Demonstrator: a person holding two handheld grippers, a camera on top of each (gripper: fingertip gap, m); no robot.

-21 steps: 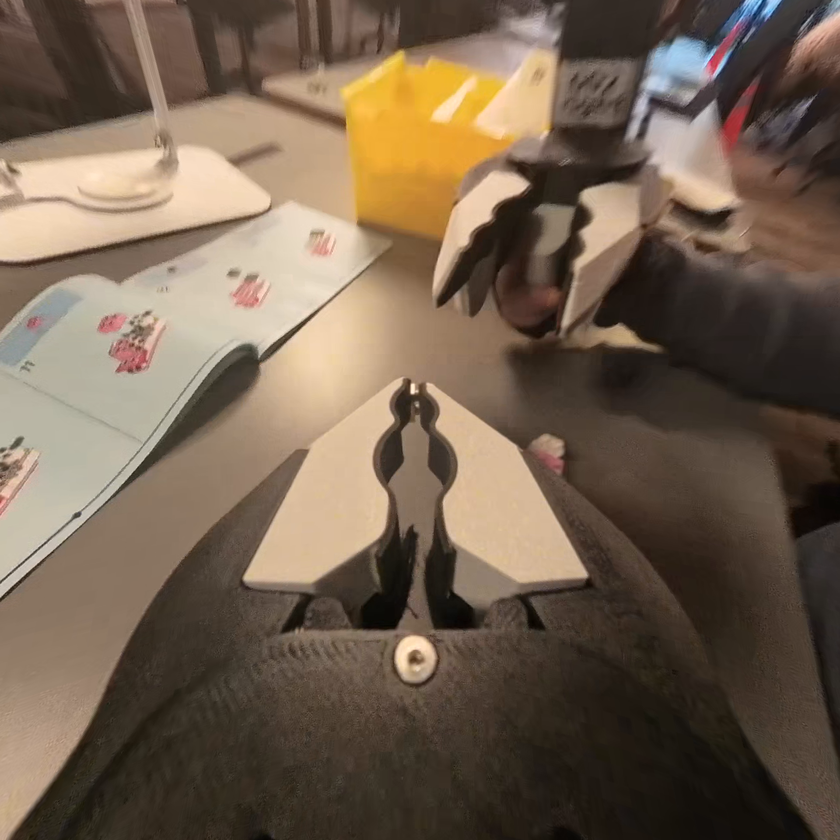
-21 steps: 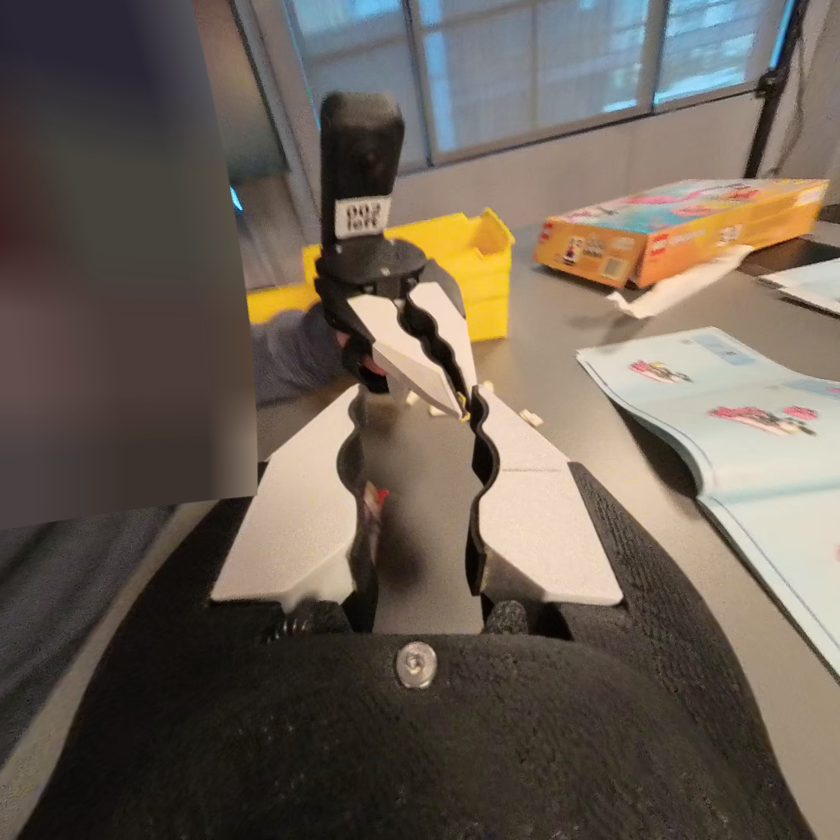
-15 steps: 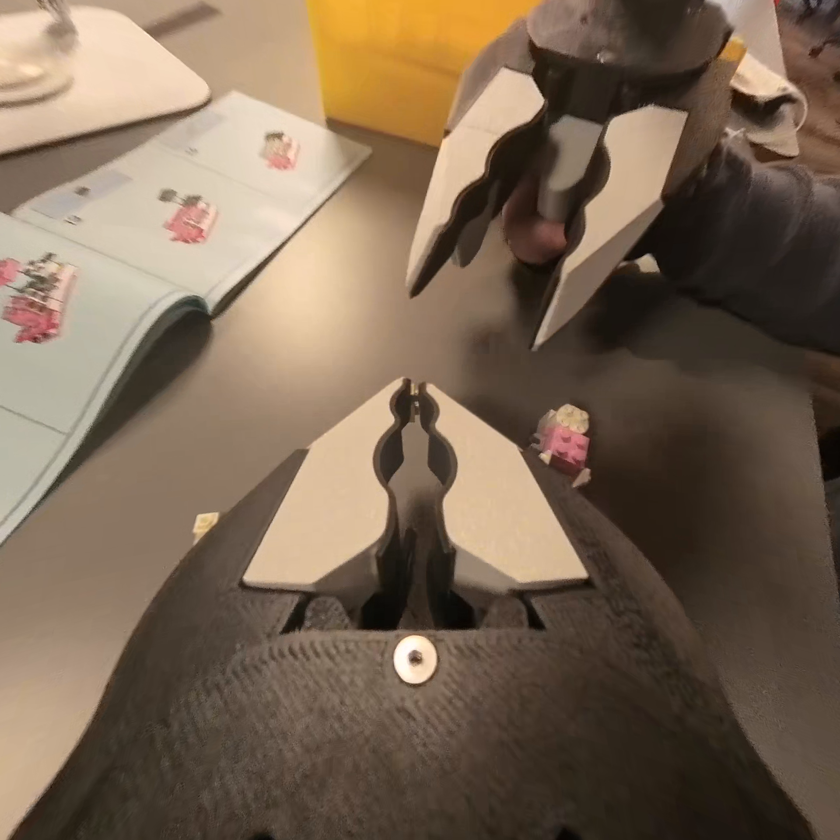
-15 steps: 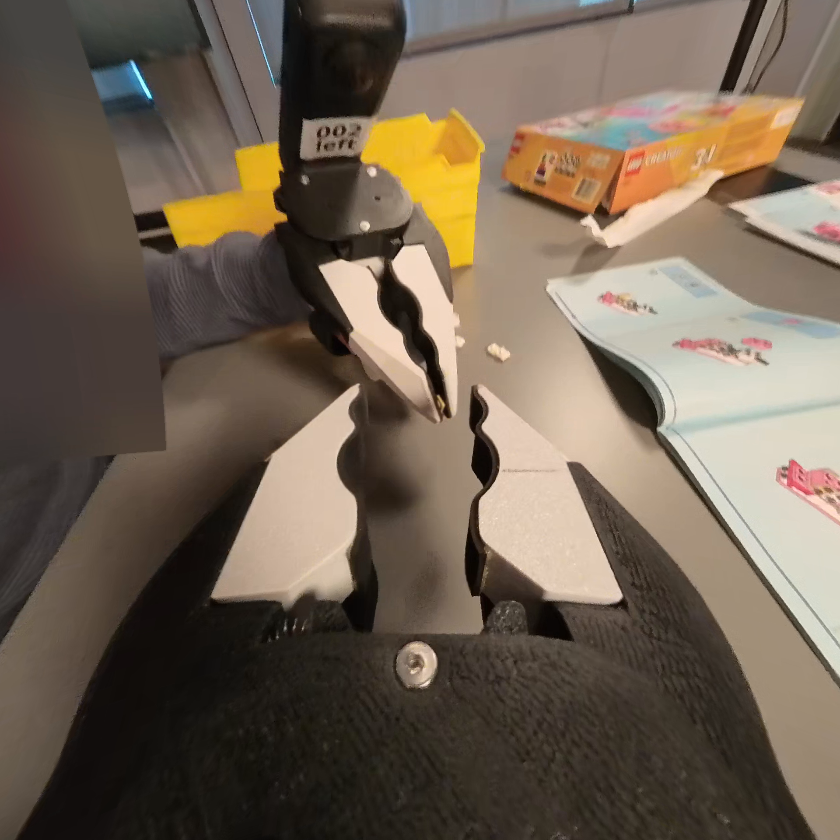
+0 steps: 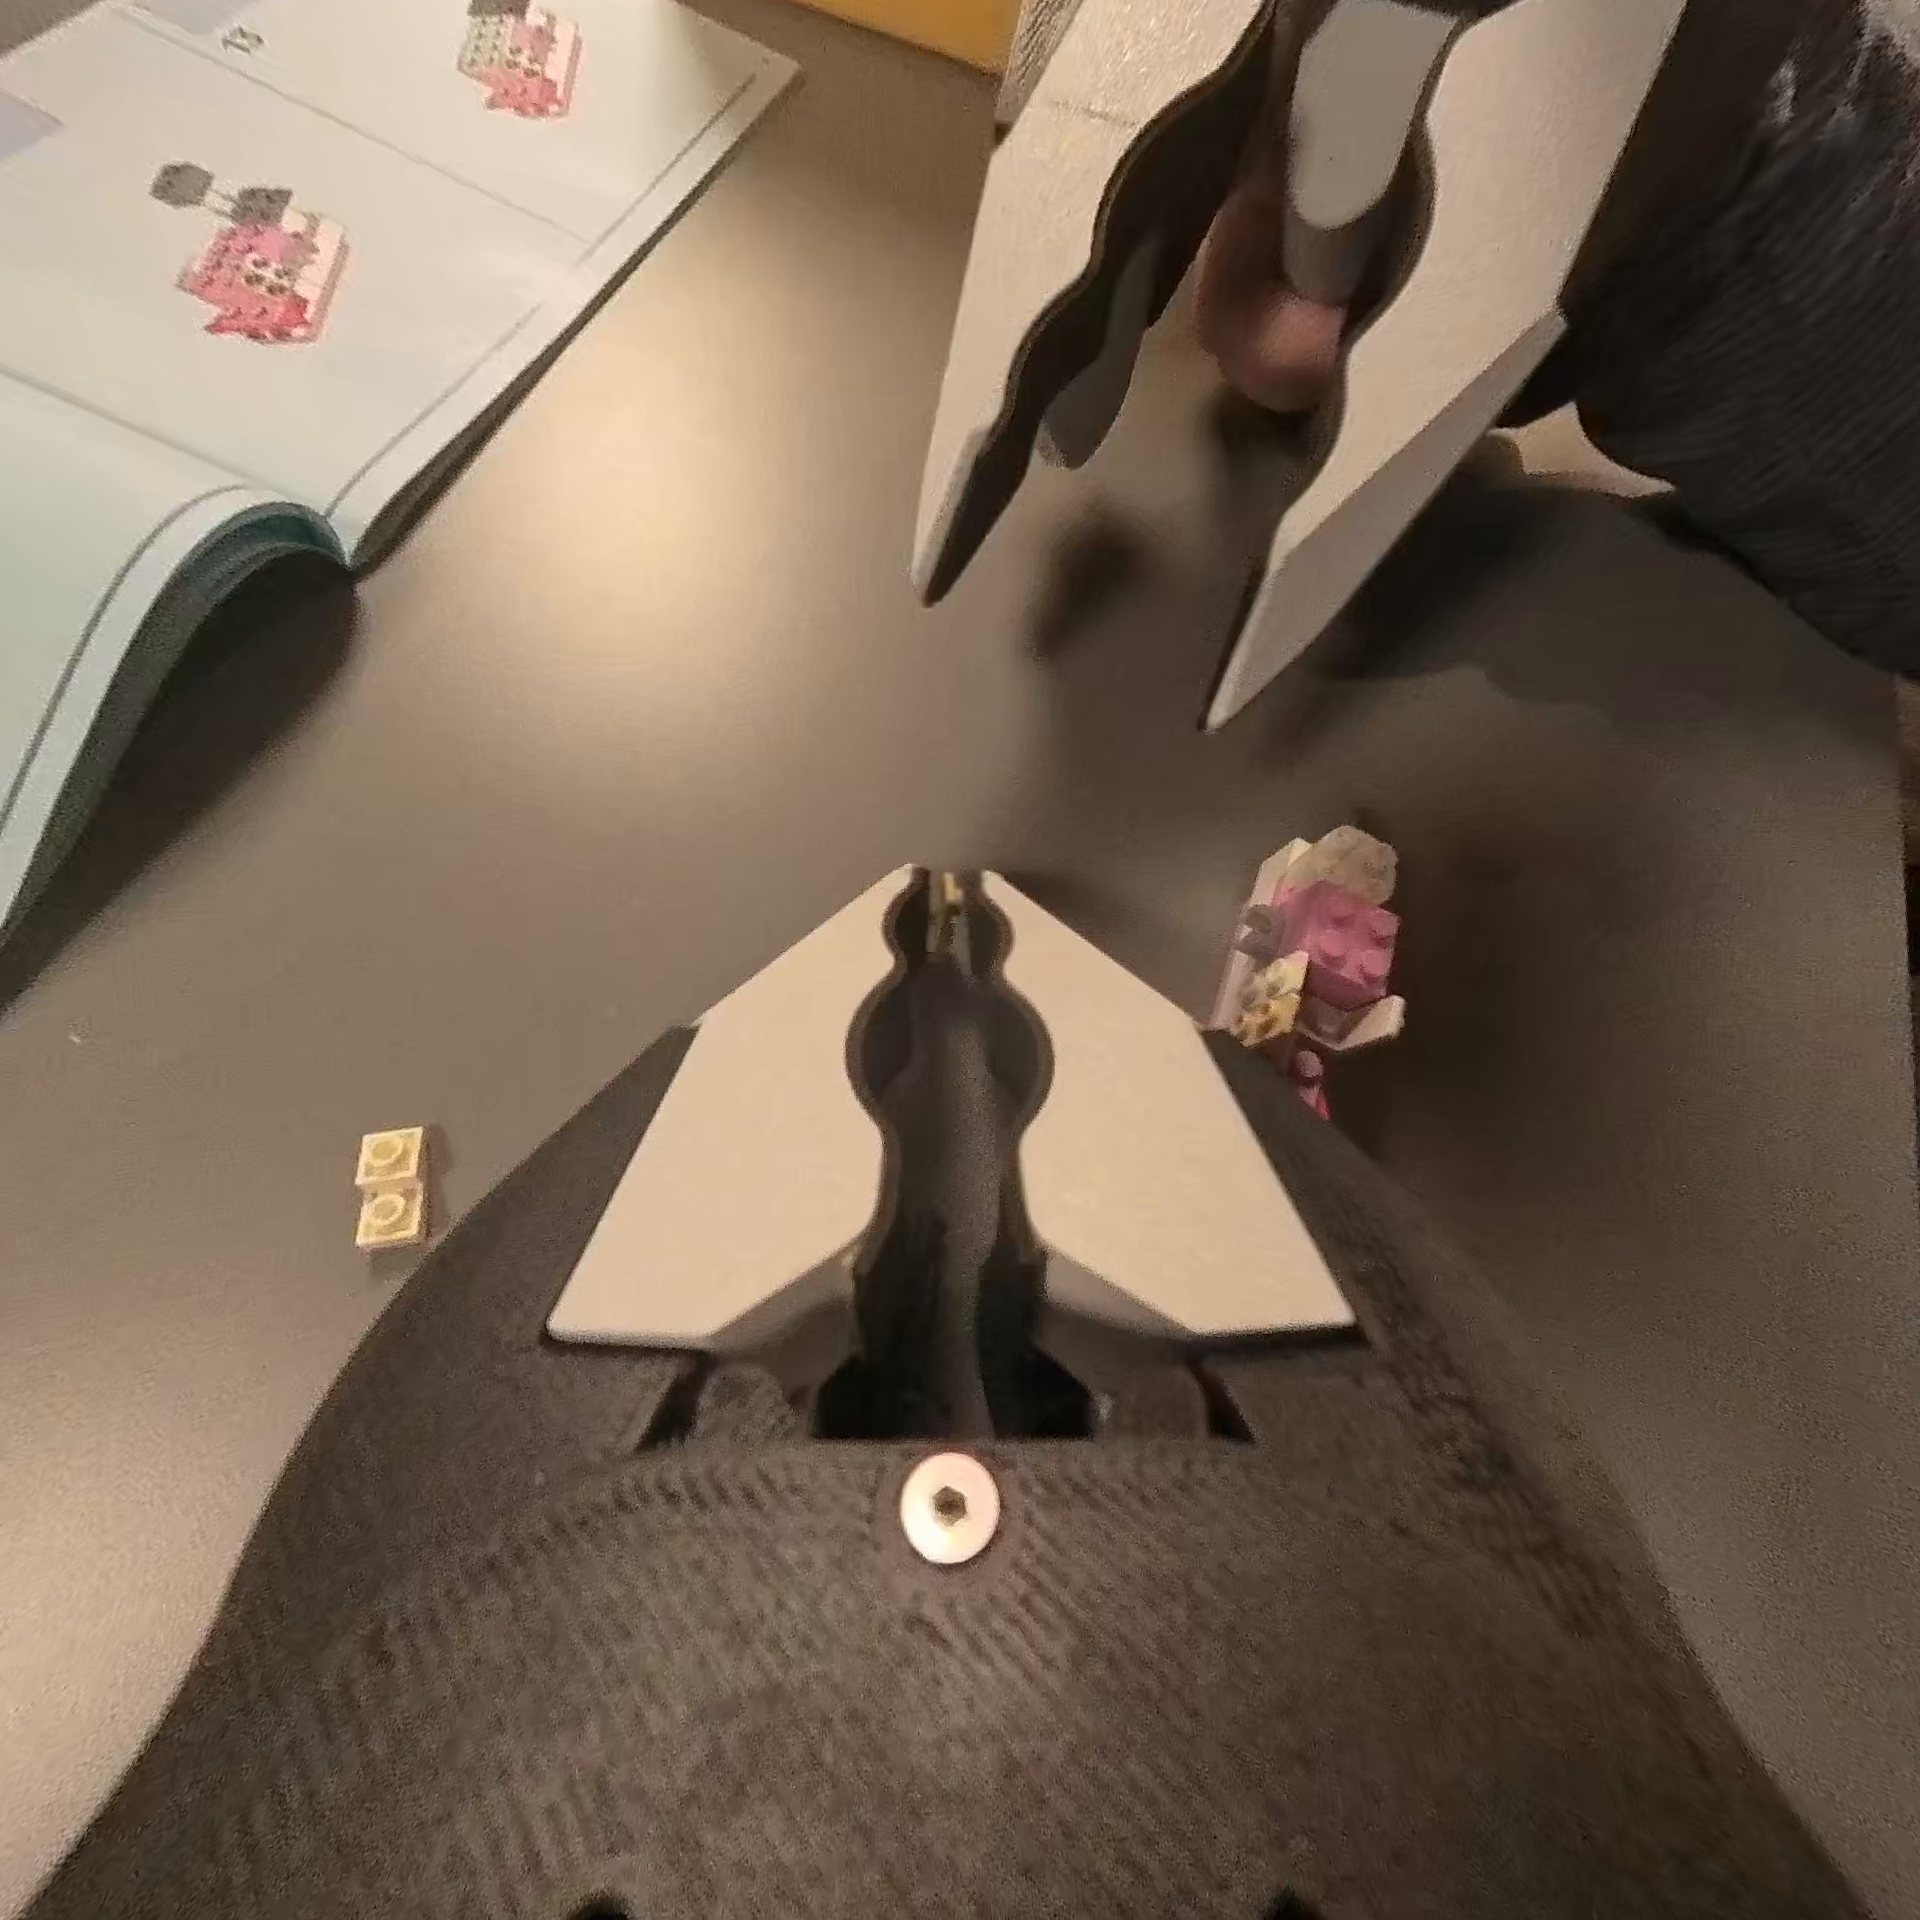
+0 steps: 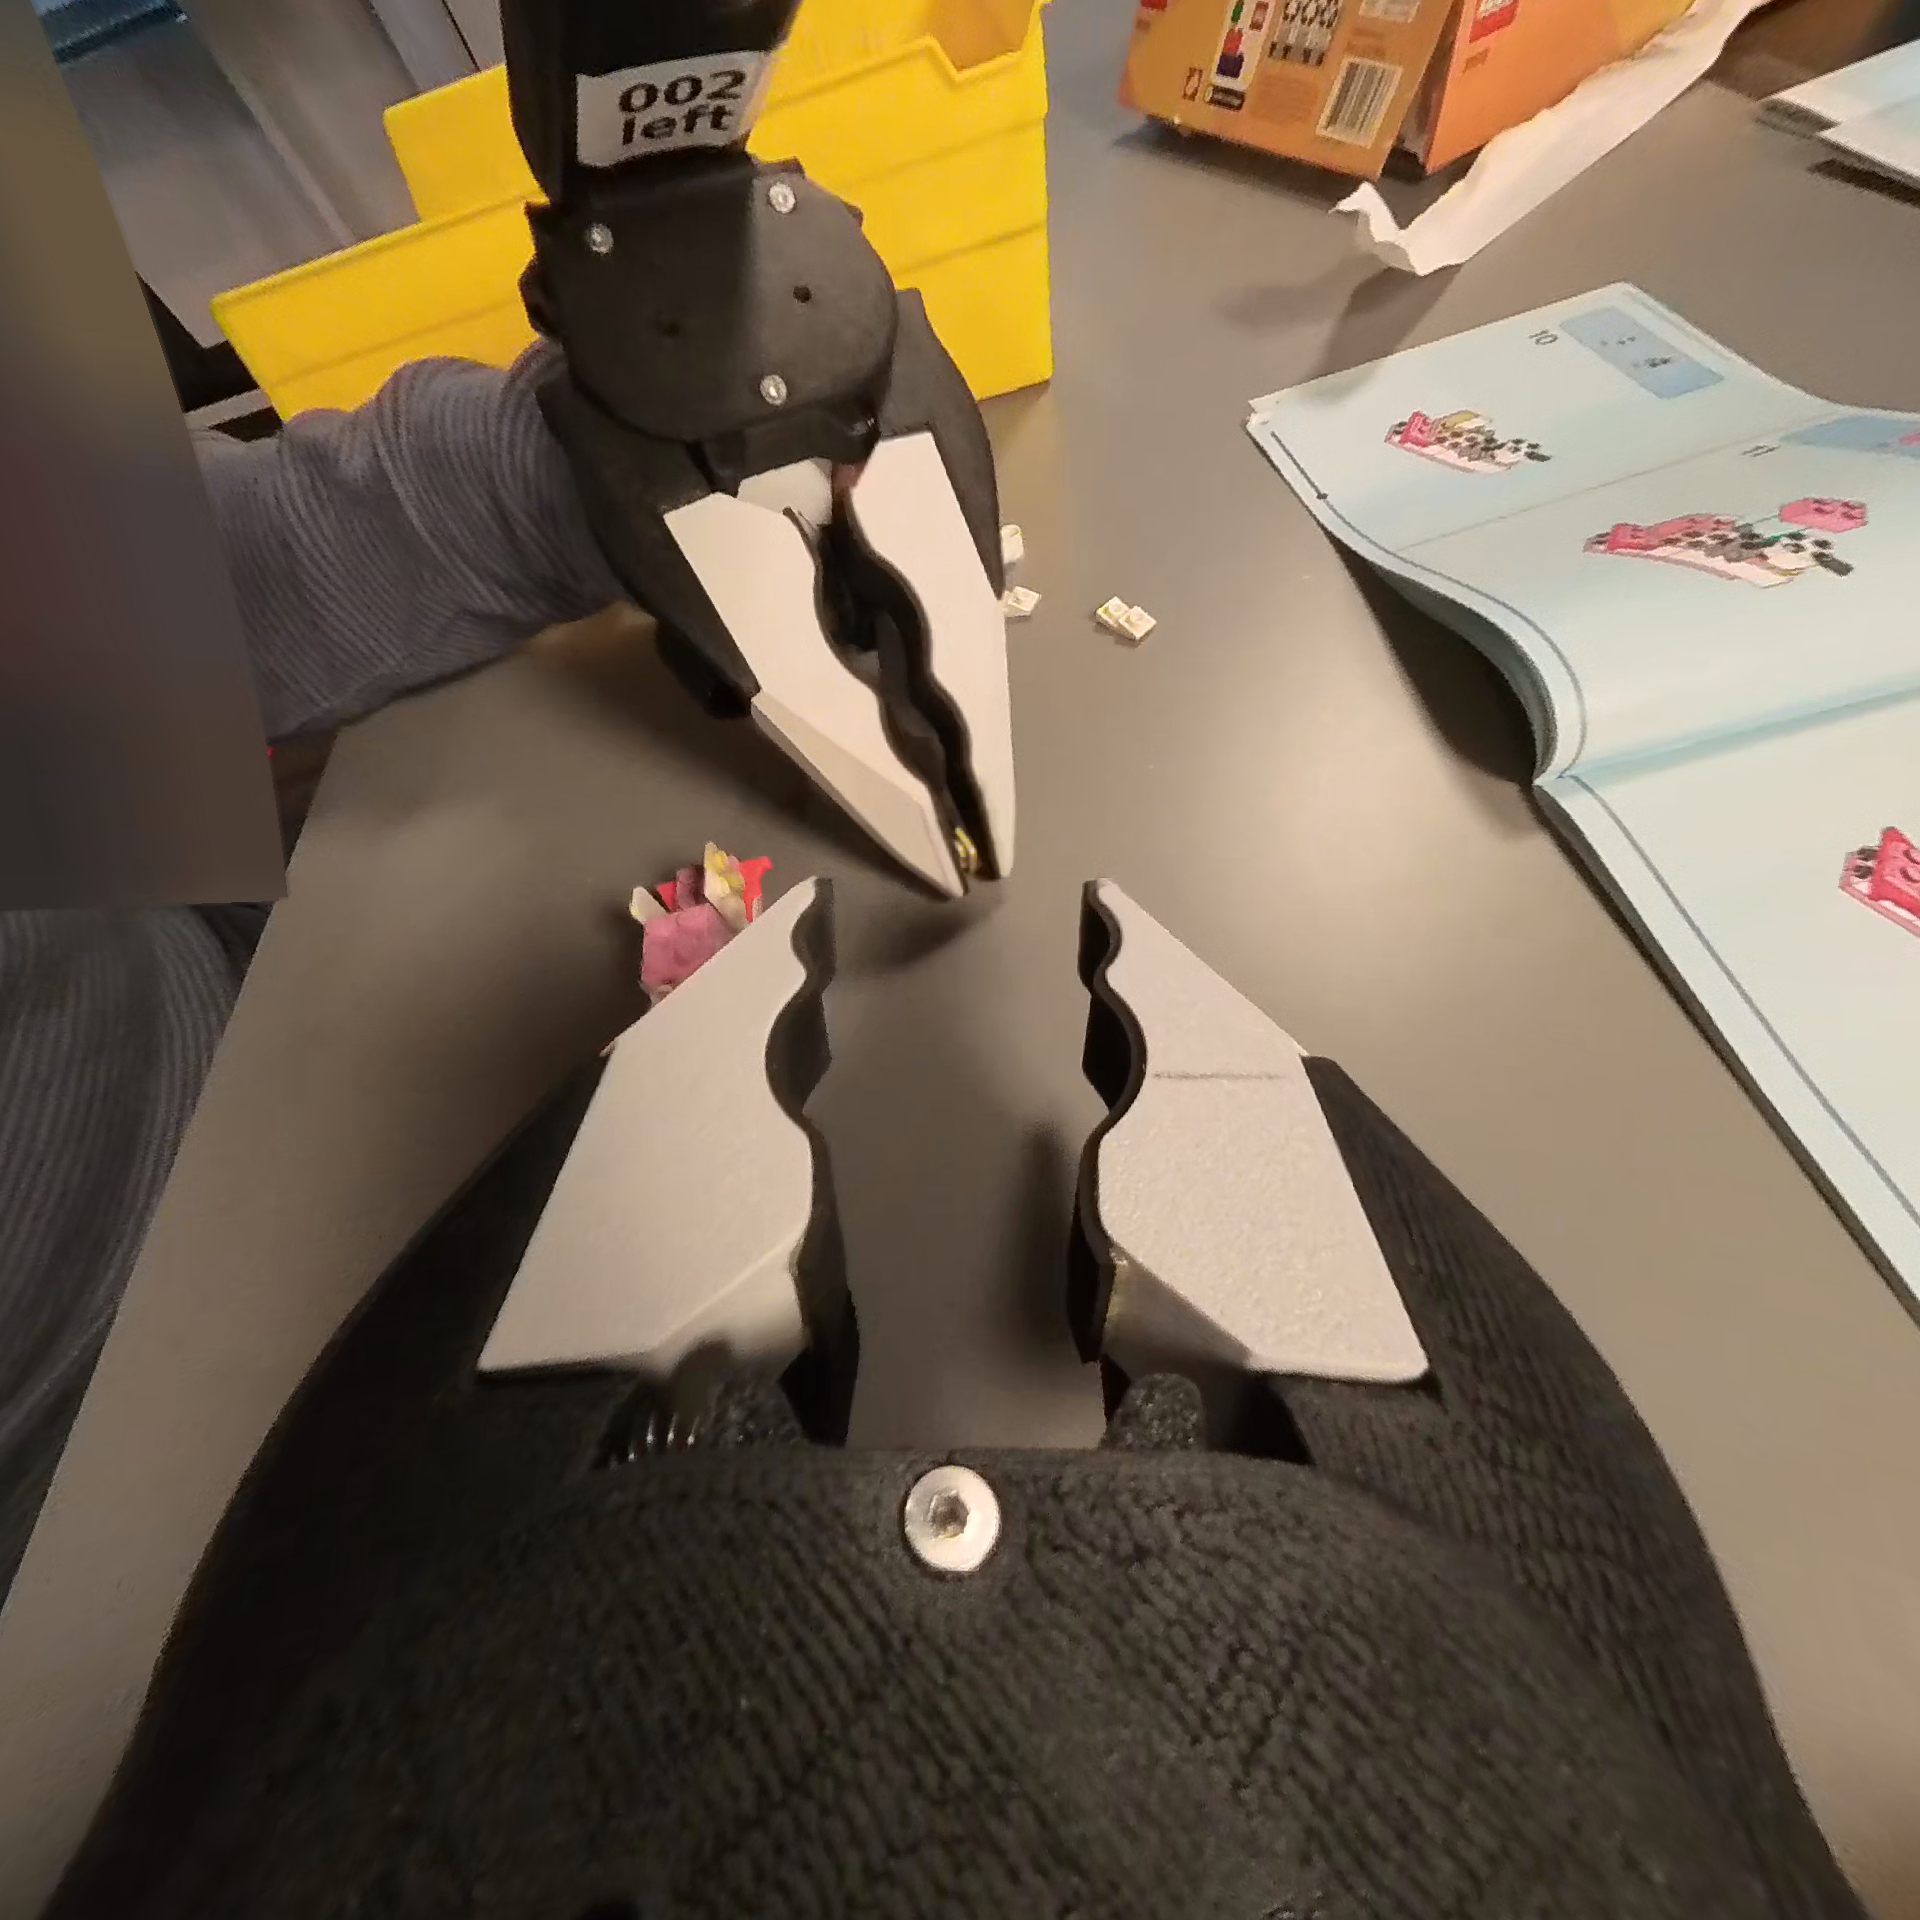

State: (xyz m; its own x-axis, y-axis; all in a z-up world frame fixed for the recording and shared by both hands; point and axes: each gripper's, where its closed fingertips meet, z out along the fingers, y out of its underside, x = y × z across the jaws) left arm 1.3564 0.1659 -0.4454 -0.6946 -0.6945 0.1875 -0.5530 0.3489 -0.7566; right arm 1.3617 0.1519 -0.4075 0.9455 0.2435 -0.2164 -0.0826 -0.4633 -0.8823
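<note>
In the left wrist view my left gripper [image 5: 948, 883] is shut on a tiny yellowish brick piece [image 5: 945, 896] pinched at the very fingertips, low over the dark table [image 5: 623, 727]. The right wrist view shows the same piece [image 6: 966, 840] between its tips [image 6: 971, 868]. My right gripper [image 6: 956, 888] is open and empty, facing the left gripper's tip; it also shows in the left wrist view [image 5: 1070, 655]. A small pink brick assembly [image 5: 1320, 966] stands just right of my left fingers, and beside my right gripper's left finger [image 6: 686, 925].
Two small cream plates [image 5: 393, 1184] lie on the table, also seen in the right wrist view [image 6: 1124, 618]. An open light-blue instruction booklet [image 6: 1662, 582] lies to one side [image 5: 260, 260]. A yellow bin [image 6: 935, 177] and an orange box [image 6: 1299, 73] stand farther back. One gripper's finger ends stand about 4 centimetres off the other's.
Both grippers have tipped down toward the table and come closer together. The left stays shut on the tiny piece; the right stays open.
</note>
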